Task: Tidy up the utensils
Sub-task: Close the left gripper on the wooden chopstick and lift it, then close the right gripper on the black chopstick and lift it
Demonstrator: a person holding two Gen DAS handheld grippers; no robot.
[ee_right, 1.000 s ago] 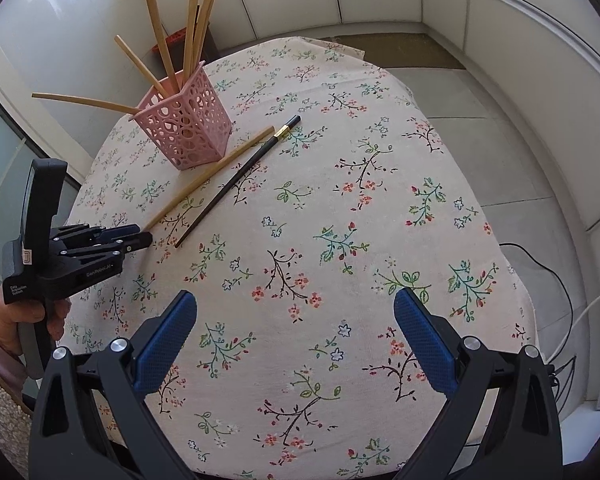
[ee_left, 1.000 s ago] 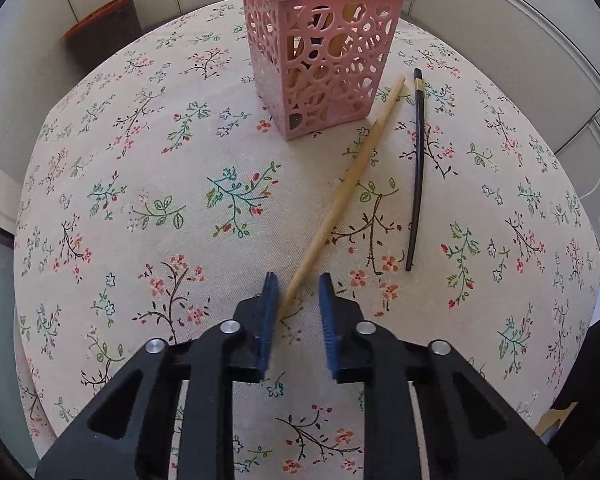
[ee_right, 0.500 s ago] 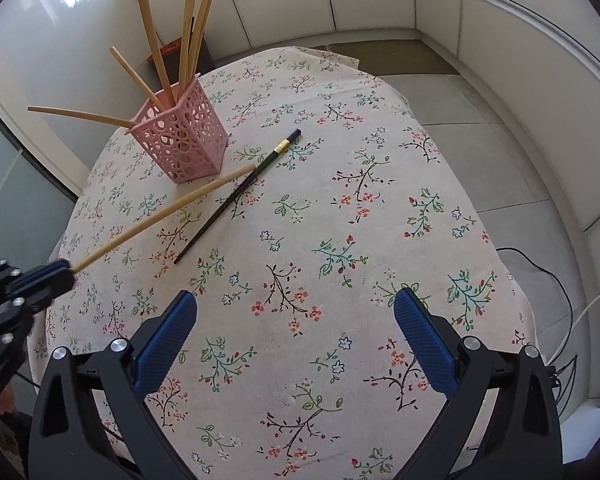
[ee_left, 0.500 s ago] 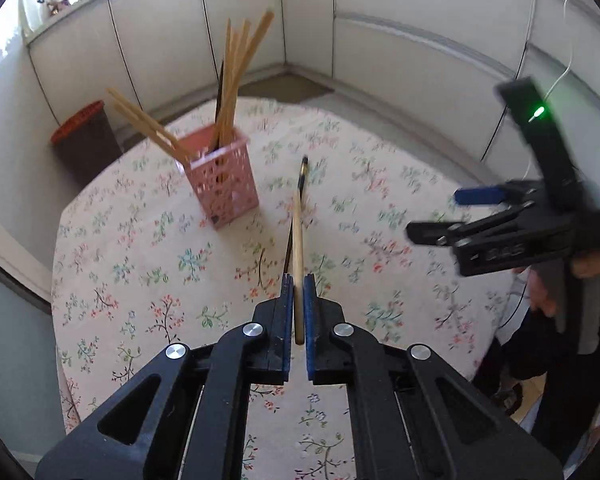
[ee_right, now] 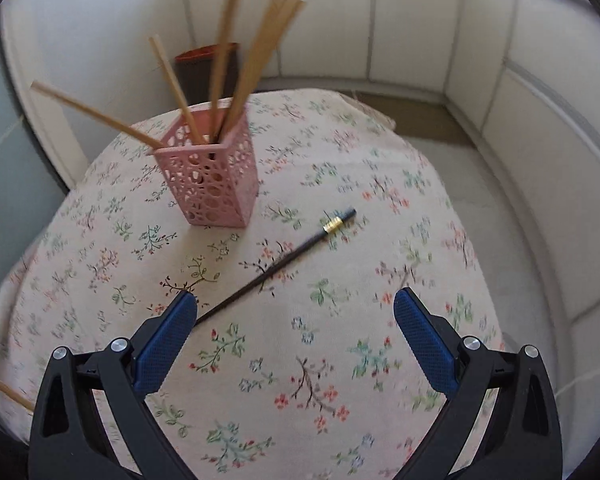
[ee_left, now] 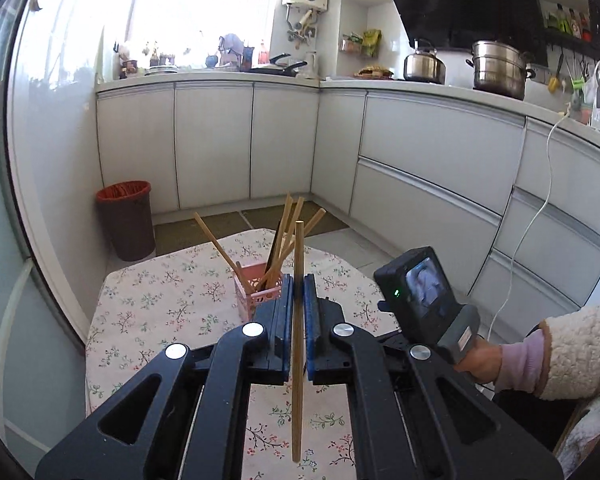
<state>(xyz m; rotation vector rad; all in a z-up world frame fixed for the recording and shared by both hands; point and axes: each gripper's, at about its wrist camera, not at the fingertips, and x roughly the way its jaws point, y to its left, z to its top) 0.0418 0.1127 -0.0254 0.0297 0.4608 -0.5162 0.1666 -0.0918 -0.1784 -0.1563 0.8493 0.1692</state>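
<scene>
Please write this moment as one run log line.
left gripper: shut on wooden chopstick | right gripper: open | black chopstick: on table

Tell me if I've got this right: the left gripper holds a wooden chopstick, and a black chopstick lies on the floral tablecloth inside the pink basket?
Not quite. The right wrist view shows the black chopstick lying on the tablecloth beside the pink basket, not inside it. The left gripper does hold a wooden chopstick.

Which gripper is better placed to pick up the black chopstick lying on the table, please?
Right. The right gripper is open just above the black chopstick, while the left gripper is shut on a wooden chopstick.
</scene>
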